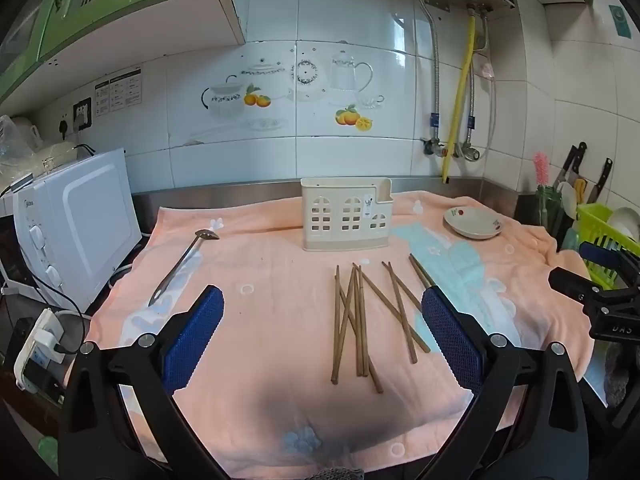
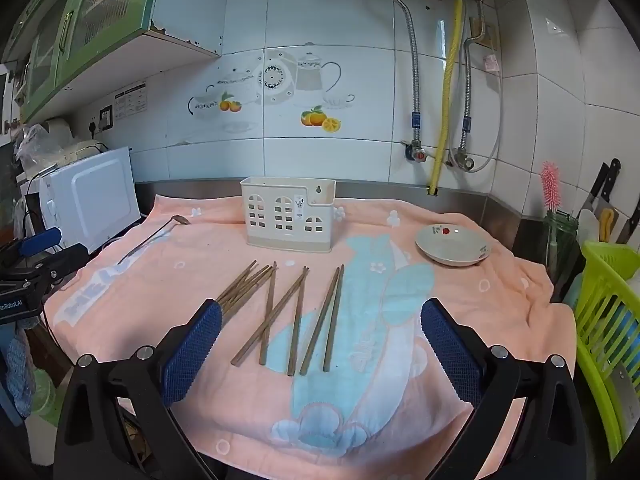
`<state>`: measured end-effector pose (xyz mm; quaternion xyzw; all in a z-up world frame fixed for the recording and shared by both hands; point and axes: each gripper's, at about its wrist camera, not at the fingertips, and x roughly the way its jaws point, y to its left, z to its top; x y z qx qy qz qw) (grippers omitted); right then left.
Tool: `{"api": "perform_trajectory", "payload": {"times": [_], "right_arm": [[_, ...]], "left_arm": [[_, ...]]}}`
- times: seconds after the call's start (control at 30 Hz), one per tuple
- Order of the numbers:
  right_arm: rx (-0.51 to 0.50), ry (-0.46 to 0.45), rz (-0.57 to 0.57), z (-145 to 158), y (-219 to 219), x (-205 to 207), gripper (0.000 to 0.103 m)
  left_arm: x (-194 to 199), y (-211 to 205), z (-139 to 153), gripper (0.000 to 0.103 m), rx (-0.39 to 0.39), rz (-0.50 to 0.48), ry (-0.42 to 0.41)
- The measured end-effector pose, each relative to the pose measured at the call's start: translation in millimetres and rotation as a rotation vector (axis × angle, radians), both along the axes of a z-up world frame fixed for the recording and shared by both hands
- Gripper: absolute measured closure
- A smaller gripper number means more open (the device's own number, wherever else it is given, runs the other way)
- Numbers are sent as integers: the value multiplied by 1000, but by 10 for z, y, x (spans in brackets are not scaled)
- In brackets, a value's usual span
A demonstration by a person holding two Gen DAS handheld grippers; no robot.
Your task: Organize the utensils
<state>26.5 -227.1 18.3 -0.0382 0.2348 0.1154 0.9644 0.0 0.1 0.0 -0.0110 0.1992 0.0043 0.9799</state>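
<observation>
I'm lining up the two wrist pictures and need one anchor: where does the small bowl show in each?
Left wrist view: the bowl sits at right of centre, on the far right part of the towel, right of the utensil holder.
Right wrist view: the bowl lies right of centre, nearer the middle, again right of the utensil holder.
Shared landmark: the yellow pipe on the tiled wall behind.
</observation>
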Motion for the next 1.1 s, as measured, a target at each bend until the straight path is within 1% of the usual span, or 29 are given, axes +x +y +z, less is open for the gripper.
{"api": "perform_trajectory", "payload": {"times": [0.03,0.3,0.33,0.4,0.63,0.8,1.1], "right_arm": [[1,2,1,-1,1,1,6],[-8,9,13,-19,11,-7,6],[-6,17,9,-6,-3,2,6],[-8,16,8,-15,17,2,6],[-4,13,8,-48,39,-14,6],[-9,10,8,-73,66,-37,6],[-9,6,13,-23,90,-62,6]], "left_arm": [[2,-7,-1,5,10,-3,2],[2,-47,7,5,8,-6,10],[0,10,-51,5,-4,5,23],[18,5,-60,5,-1,10,29],[-35,11,-52,5,-6,19,17],[-51,22,-50,5,-16,7,14],[-68,9,-46,5,-20,0,14]]}}
